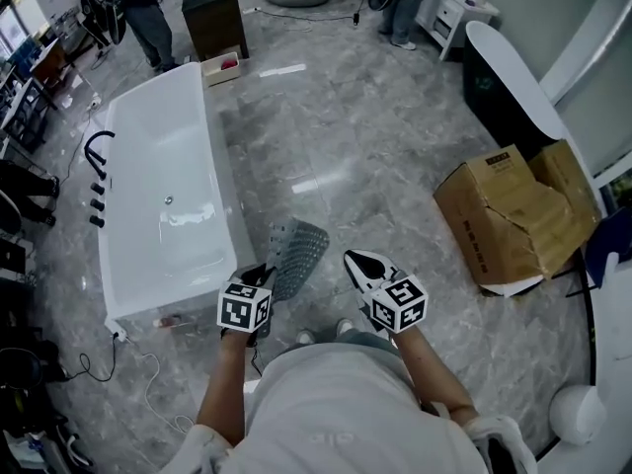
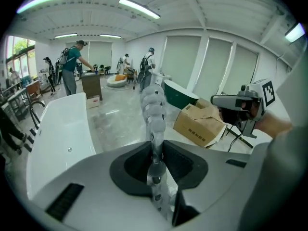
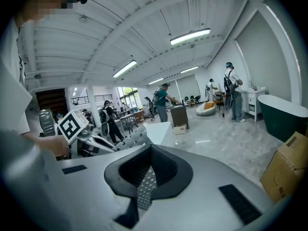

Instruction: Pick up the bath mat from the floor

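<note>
Bath mat: A grey, perforated bath mat (image 1: pixel 299 253) is held out in front of the person, above the marble floor (image 1: pixel 375 136) and just beside the white bathtub (image 1: pixel 148 166).
Left gripper: The left gripper (image 1: pixel 261 276) is clamped on one edge of the mat. In the left gripper view, rows of the mat's suction cups are seen running up from between the closed jaws.
Right gripper: The right gripper (image 1: pixel 355 260) is carried near the mat's other side but apart from it. Its jaws are seen drawn together. Only a dotted strip, taken to be a pad's own face, is seen between them, and no mat is judged to be gripped there.
Progress: The pick-up is judged to be all but done, since no part of the mat is seen resting on the floor. Little is left except for the mat to be steadied or carried off, and the task sentence asks for neither.
Count, task things: One bath mat and two grippers are shown.
Count, surroundings: One white bathtub, one dark bathtub (image 1: pixel 494 97) by the far wall and one crumpled cardboard box (image 1: pixel 504 220) are counted. Several people are seen at the back of the room, too small for a sure count.
</note>
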Available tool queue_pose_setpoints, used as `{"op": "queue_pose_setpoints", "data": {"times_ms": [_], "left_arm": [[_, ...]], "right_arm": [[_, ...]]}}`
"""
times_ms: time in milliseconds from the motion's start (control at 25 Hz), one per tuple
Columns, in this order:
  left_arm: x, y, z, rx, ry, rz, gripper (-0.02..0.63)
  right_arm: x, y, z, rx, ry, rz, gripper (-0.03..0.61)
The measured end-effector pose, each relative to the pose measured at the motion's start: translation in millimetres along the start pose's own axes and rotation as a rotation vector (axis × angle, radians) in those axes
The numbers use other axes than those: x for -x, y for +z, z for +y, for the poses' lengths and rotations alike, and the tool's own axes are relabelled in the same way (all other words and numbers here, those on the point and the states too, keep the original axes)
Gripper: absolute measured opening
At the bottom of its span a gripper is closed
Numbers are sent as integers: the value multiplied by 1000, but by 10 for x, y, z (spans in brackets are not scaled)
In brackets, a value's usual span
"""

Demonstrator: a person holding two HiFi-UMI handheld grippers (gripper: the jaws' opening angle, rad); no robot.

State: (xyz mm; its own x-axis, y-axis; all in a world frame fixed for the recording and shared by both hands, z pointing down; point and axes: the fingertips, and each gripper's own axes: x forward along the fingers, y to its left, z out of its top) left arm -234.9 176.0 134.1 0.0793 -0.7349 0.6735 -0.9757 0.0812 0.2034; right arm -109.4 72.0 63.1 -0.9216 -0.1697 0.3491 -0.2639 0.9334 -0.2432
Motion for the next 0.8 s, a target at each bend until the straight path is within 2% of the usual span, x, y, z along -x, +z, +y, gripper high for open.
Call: {"op": "queue_pose_setpoints", "data": {"times_ms": [240,480,800], "left_arm": [[362,450,-78,18,62,-186,83],[765,763,-39,74,123,-401,83],[1260,1046,-59,-4,225,-589,84]], "right_arm": [[126,260,-59,24,23,-43,26],[178,578,5,55,64,-100,26],[131,888,193,101,131,-150,26]]}}
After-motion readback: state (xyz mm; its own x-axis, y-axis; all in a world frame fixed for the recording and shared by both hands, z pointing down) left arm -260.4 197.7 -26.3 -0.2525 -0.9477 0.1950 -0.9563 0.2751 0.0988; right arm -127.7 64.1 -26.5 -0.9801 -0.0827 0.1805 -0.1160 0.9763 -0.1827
